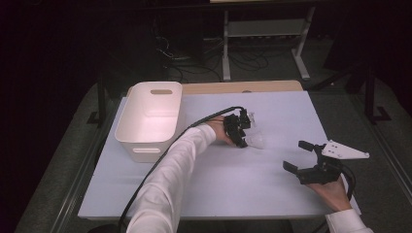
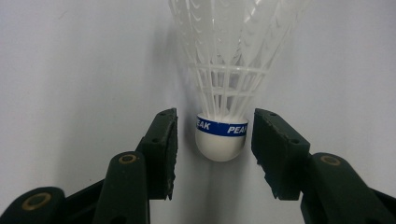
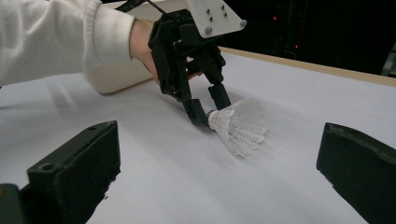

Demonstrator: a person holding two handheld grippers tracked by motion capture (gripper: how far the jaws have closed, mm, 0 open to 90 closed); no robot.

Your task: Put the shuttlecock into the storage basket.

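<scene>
High view: one shuttlecock [image 1: 256,141] between the left gripper [image 1: 241,132] jaws (not touching), one bin [image 1: 150,116], right gripper [image 1: 302,156] agape.

Left claw [image 1: 241,132] at a white shuttlecock [image 1: 256,141] mid-desk [image 1: 272,194], grip unclear, right claw [image 1: 300,156] spread wide, white bin [image 1: 148,121] at left
</scene>
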